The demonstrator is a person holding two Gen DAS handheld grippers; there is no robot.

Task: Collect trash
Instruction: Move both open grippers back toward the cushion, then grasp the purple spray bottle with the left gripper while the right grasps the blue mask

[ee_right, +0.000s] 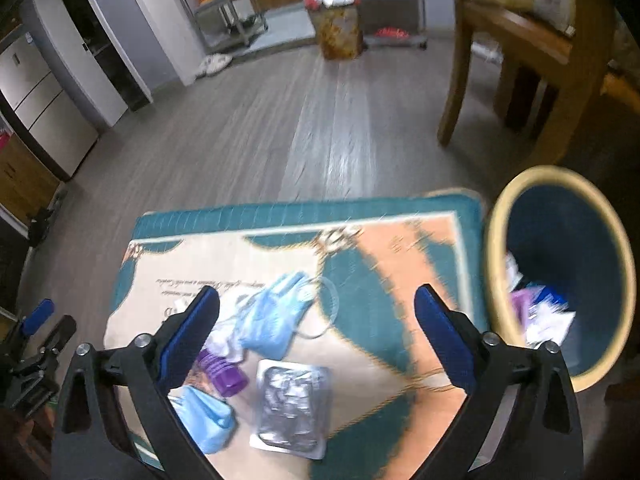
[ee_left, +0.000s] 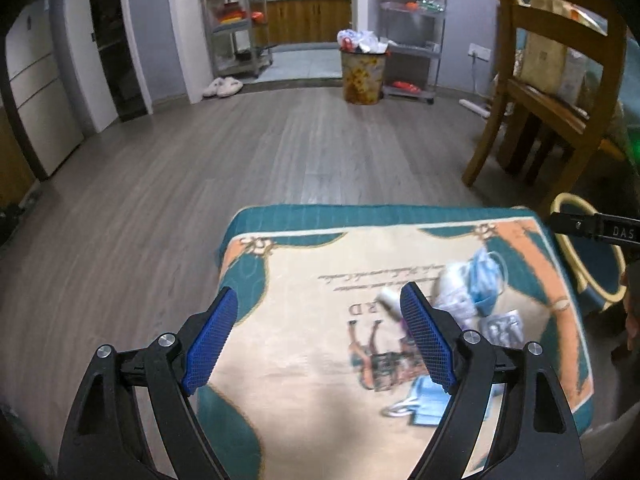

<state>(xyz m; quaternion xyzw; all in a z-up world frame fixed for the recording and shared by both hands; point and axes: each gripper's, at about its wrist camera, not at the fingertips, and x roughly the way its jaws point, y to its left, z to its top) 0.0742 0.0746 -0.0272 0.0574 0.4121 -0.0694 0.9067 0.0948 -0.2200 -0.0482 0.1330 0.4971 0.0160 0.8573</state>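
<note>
A cloth-covered table carries the trash. In the right wrist view a blue face mask, a silver blister pack, a purple cap and a second blue mask lie on the cloth. My right gripper hovers open above them with nothing between its fingers. My left gripper is open and empty too, left of the blue mask, white wrapper and blister pack. A dark blue bin with a cream rim stands at the table's right and holds some rubbish.
A wooden chair stands right of the table, behind the bin rim. Across the wood floor are an overfilled floral bin, metal shelf racks and white slippers. My left gripper shows at the right wrist view's left edge.
</note>
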